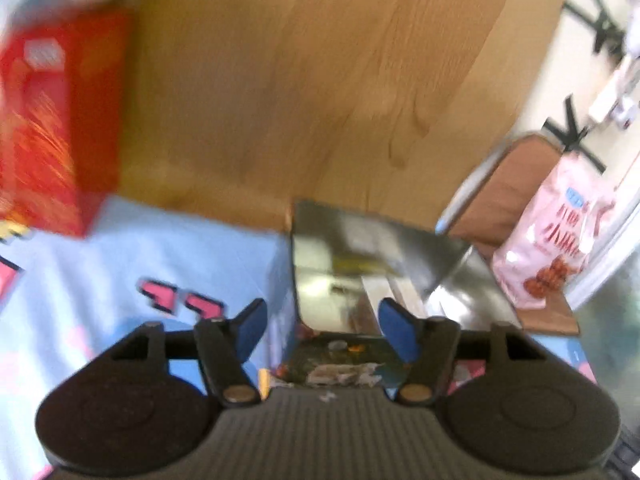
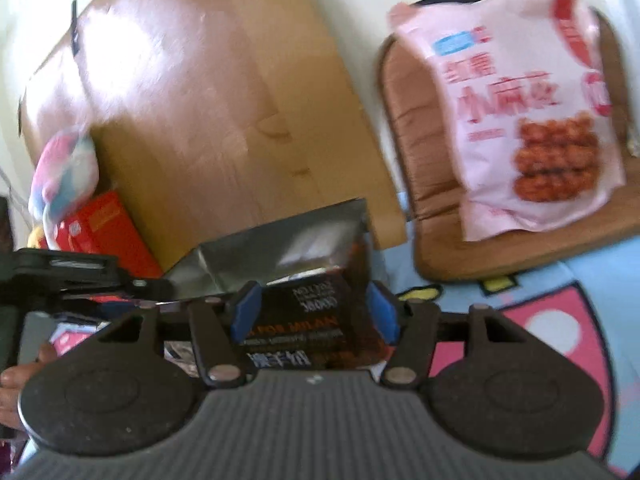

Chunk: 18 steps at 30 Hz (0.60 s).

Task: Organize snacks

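A dark snack package (image 2: 304, 320) with a silver inner side (image 2: 280, 252) lies between both grippers on the light blue patterned cloth (image 2: 560, 288). In the right wrist view it fills the gap of my right gripper (image 2: 314, 312); the blue pads (image 2: 244, 312) stand at its sides with no visible squeeze. The left wrist view shows the same package (image 1: 360, 272) ahead of my left gripper (image 1: 324, 332), open, with a clear gap at the left pad (image 1: 254, 330). The left gripper's body (image 2: 80, 276) appears at the left of the right wrist view.
A pink snack bag (image 2: 520, 112) leans on a brown seat cushion (image 2: 404, 120), also visible as the pink bag (image 1: 556, 232). A red box (image 1: 52, 120) stands at the left beside a pastel bundle (image 2: 64, 172). A wooden board (image 1: 300, 80) lies beyond. A hand (image 2: 20, 384) holds the left gripper.
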Each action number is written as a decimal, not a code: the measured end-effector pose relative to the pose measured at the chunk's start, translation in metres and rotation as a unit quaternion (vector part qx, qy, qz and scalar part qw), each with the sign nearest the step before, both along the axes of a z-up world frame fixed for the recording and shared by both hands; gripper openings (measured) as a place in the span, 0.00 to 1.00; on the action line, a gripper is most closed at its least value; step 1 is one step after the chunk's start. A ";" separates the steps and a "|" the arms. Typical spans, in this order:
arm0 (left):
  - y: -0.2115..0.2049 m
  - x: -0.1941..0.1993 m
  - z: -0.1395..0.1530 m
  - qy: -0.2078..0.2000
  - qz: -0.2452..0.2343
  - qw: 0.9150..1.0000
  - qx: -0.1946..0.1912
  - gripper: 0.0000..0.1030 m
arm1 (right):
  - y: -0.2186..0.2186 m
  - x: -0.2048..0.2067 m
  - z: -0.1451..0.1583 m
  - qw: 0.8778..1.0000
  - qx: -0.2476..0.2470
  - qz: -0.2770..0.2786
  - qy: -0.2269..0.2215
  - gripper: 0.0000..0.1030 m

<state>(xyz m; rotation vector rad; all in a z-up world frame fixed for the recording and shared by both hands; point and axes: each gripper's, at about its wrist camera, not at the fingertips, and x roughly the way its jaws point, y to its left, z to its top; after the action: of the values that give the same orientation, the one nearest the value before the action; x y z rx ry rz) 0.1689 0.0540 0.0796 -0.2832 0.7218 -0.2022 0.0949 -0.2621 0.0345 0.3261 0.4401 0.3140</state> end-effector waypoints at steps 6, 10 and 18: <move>0.000 -0.038 0.013 -0.022 -0.018 0.999 -0.022 0.68 | 0.016 -0.018 -0.017 0.996 -0.023 0.069 0.044 0.63; -0.016 -0.053 0.010 -0.004 -0.047 0.998 -0.028 0.68 | 0.046 -0.003 -0.039 0.987 -0.087 0.106 0.079 0.63; -0.037 -0.099 -0.008 0.030 -0.143 0.988 -0.047 0.68 | 0.003 -0.055 -0.031 0.990 0.015 0.102 0.100 0.51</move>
<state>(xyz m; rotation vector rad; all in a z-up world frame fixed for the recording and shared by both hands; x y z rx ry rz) 0.0698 0.0167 0.0714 -0.2758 0.8128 -0.5040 0.0395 -0.2595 0.0040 0.3431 0.6682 0.4909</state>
